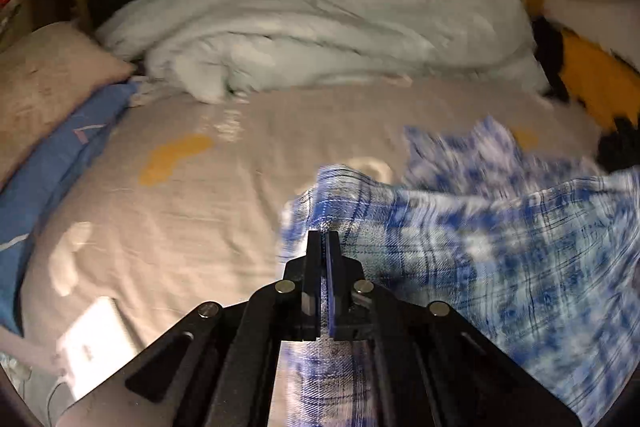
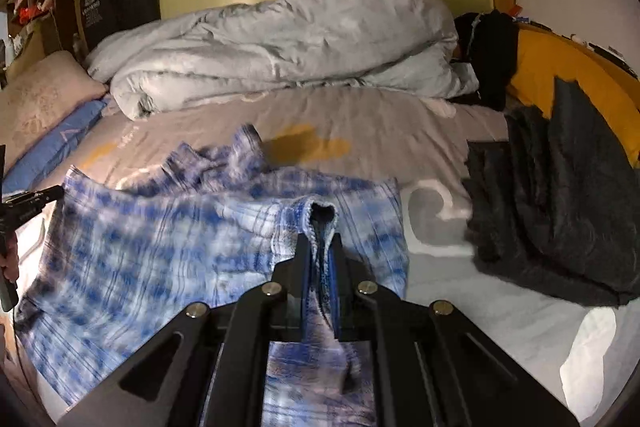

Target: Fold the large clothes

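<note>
On the bed (image 2: 400, 115), the soft, light shirt (image 2: 140, 251) sags limply; left gripper (image 1: 323, 247) and right gripper (image 2: 319, 251) each pinch an edge directly ahead.

1. Shirt (image 2: 132, 251): soft woven plaid cloth, blue/white, matt.
2. Right gripper (image 2: 320, 247) & left gripper (image 1: 323, 247): matt black plastic w/ shiny metal rivets.
3. Duvet (image 2: 280, 39): puffy grey cloth, crumpled.
4. Dark garment (image 2: 560, 211): fuzzy, rough-looking knit.
</note>
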Motion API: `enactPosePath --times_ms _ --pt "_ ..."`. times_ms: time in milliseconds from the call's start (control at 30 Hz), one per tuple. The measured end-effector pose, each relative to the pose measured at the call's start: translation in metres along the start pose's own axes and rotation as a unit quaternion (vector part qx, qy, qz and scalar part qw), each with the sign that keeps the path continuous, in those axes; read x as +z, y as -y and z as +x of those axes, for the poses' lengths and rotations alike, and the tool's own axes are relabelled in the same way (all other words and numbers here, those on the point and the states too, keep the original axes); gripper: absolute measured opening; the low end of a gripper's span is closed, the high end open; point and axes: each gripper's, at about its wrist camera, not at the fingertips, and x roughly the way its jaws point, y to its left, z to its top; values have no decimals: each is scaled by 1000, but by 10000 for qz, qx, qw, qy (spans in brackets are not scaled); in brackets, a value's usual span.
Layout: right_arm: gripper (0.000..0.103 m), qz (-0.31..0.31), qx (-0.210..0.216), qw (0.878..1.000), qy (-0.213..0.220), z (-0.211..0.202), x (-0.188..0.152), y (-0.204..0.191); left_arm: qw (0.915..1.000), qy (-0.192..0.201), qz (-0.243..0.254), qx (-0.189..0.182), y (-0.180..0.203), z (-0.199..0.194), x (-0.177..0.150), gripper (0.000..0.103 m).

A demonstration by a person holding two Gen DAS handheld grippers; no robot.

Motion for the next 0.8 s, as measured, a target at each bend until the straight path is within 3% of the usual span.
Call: enactPosePath --times_ms 133,233,400,500,567,733,800 --pt "7 -64 27 10000 -23 8 19 -15 9987 105 -145 476 -27 -4 13 1" --pt "7 -205 -36 9997 -126 27 29 -28 9972 -158 -471 550 -46 10 11 1" --pt "5 -271 -106 9988 -406 64 32 -42 9933 -357 -312 1049 -52 34 3 1" --pt "5 -334 -238 9981 -469 78 30 -42 9910 -535 -505 1114 -60 46 -4 4" --pt "5 -271 -258 9980 -518 84 29 -38 9866 -598 -642 1373 -64 49 -9 6" --pt "6 -42 -90 9992 -383 64 20 -20 9908 -333 -551 1189 -55 29 -7 27" --pt "14 -45 -86 9994 -321 52 17 -18 9932 -130 -521 1035 -46 13 -3 39"
